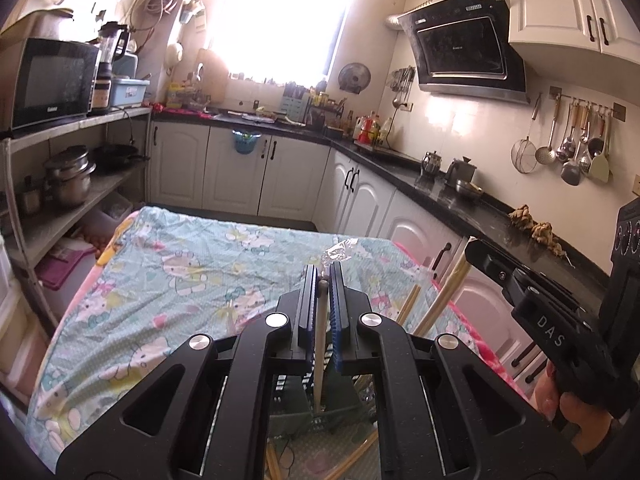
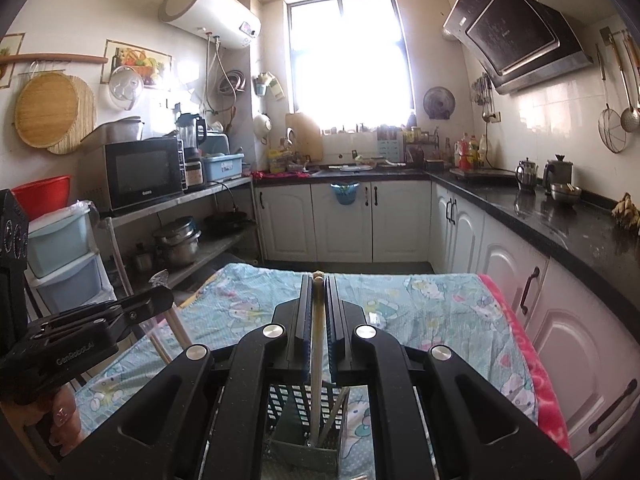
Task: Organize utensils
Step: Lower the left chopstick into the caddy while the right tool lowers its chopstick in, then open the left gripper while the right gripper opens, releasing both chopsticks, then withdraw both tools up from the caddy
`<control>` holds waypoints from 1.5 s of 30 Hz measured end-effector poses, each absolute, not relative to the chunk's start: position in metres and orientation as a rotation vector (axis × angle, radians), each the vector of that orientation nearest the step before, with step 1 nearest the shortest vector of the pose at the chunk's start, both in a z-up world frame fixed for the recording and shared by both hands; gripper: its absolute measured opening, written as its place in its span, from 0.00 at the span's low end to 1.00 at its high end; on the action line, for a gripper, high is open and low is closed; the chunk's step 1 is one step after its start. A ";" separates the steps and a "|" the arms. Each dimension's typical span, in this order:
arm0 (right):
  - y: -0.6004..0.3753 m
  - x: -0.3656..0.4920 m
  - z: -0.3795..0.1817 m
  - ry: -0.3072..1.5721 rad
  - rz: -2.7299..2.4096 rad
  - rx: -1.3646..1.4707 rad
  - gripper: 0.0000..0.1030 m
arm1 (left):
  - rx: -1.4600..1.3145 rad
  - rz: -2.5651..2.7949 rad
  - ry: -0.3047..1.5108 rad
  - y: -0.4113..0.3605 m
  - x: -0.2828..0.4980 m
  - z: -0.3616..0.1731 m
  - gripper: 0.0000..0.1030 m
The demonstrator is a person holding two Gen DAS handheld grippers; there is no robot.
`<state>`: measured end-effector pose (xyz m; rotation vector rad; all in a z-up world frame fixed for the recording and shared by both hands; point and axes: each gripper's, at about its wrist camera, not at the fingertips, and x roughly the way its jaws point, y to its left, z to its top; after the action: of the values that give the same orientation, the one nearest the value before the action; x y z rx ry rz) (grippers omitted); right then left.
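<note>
My left gripper (image 1: 322, 280) is shut on a pale chopstick (image 1: 320, 344) that hangs down into a dark slotted utensil holder (image 1: 294, 392) below it. My right gripper (image 2: 318, 280) is shut on another pale chopstick (image 2: 316, 384), whose lower end stands inside the same holder (image 2: 292, 404). The holder stands on a table with a cartoon-print cloth (image 2: 432, 312). Two more chopsticks (image 1: 440, 300) lean out beside the right gripper's body (image 1: 552, 320) in the left wrist view. The left gripper's body (image 2: 92, 320) shows at the left of the right wrist view.
A crumpled clear plastic wrapper (image 1: 340, 250) lies on the cloth (image 1: 192, 264) past the left gripper. White cabinets and a black counter (image 2: 560, 216) run along the right. A shelf with a microwave (image 2: 144, 172) and pots stands to the left.
</note>
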<state>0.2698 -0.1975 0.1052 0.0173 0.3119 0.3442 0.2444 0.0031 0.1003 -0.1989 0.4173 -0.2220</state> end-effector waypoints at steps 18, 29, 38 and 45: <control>-0.207 0.261 0.095 0.370 0.324 0.023 0.38 | -0.212 -0.216 0.431 0.014 0.230 0.099 0.34; -0.214 0.247 0.101 0.368 0.321 0.006 0.49 | -0.240 -0.204 0.397 0.027 0.210 0.110 0.71; -0.218 0.229 0.104 0.358 0.327 0.000 0.59 | -0.254 -0.188 0.371 0.034 0.191 0.120 0.90; -0.216 0.217 0.106 0.357 0.335 -0.014 0.63 | -0.270 -0.185 0.377 0.038 0.178 0.121 0.90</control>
<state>0.2168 -0.2162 0.1064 -0.0141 0.3574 0.3345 0.1783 0.0381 0.1207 -0.2699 0.3773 -0.1851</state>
